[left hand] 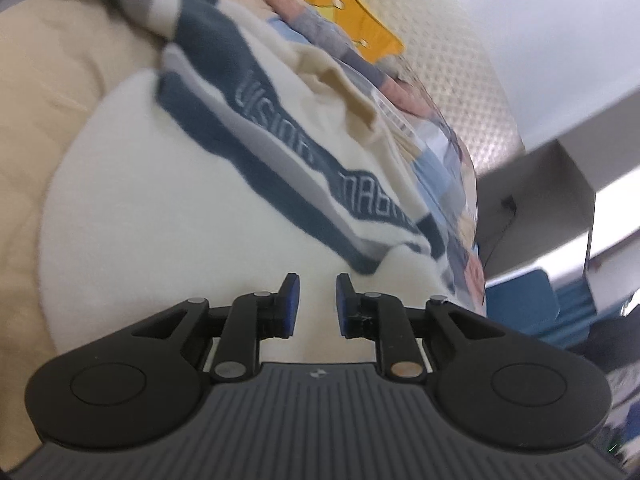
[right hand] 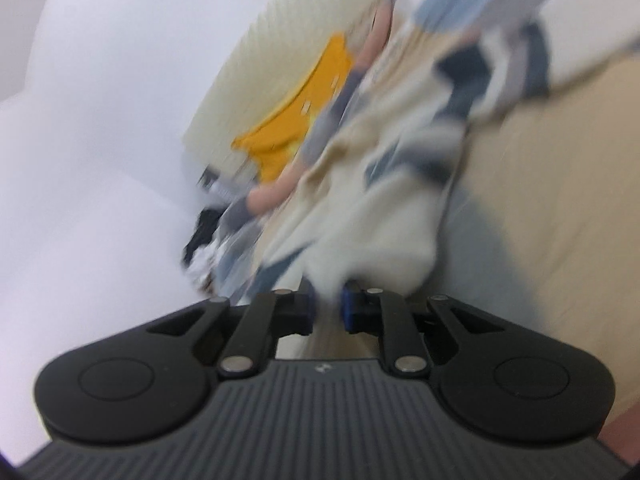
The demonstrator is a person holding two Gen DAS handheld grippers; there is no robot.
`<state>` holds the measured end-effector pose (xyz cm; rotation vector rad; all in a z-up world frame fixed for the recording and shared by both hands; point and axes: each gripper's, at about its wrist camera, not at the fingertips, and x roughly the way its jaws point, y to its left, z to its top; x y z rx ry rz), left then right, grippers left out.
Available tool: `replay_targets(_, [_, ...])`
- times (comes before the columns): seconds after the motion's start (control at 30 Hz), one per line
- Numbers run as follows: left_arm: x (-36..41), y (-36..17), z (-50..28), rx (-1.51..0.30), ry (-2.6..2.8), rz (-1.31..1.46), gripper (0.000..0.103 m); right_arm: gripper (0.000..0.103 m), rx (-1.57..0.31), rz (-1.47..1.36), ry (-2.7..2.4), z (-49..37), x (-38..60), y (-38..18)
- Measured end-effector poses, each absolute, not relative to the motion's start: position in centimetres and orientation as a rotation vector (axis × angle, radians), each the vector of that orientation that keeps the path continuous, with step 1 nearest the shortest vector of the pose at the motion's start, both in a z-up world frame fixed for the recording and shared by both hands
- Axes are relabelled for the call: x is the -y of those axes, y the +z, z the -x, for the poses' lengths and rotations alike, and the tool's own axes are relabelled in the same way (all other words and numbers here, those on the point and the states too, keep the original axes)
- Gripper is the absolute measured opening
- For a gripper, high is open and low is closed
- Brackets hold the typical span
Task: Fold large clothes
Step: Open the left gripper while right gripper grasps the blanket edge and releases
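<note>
Pinching a bunched edge of the cream sweater [right hand: 360, 240], my right gripper [right hand: 326, 308] has its blue pads pressed into the fabric, while my left gripper [left hand: 317, 304] stands slightly apart over the same sweater [left hand: 168, 200] with nothing between its pads. That one sweater, banded in navy and grey with stitched lettering I cannot fully read, lies spread on a tan bed cover [left hand: 48, 80]. Beyond it I count one yellow garment [left hand: 360, 12] with small buttons, lying against a pale textured headboard [left hand: 460, 80], plus a heap of patterned clothes too blurred to separate. White walls close the room; a blue chair [left hand: 520, 300] is cut off at the left view's edge. Motion blur smears most of the right view.
</note>
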<state>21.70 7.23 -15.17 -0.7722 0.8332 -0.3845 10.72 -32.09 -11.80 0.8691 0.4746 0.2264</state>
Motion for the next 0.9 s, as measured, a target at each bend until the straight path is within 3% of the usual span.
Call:
replay_targets(0.13, [-6.1, -15.0, -21.2, -0.839, -0.403, 0.699, 0.021, 0.016, -0.456, -0.828, 0.095, -9.8, 34.8, -11.2])
replay_targets(0.3, [-6.4, -14.5, -20.5, -0.813, -0.335, 0.657, 0.021, 0.017, -0.624, -0.771, -0.137, -10.2, 36.1, -13.9])
replay_targets(0.47, [-9.3, -14.1, -19.4, -0.827, -0.091, 0.634, 0.021, 0.018, -0.839, -1.089, -0.213, -10.1, 37.1, -20.4])
replay_targets(0.53, [-10.9, -13.9, -18.8, -0.815, -0.011, 0.645, 0.022, 0.019, -0.833, -1.069, -0.218, -9.7, 36.7, -20.2])
replay_targets(0.63, [-13.3, -14.1, -17.8, -0.806, 0.106, 0.681, 0.035, 0.019, -0.821, -1.031, -0.229, -9.6, 36.3, -19.7])
replay_targets(0.8, [-15.2, -15.6, -17.5, -0.853, 0.172, 0.786, 0.036, 0.021, -0.798, -0.939, -0.225, -9.8, 35.8, -18.7])
replay_targets(0.9, [-14.9, -16.0, -18.0, -0.874, 0.164, 0.769, 0.041, 0.032, -0.757, -0.901, -0.233, -9.5, 36.0, -17.6])
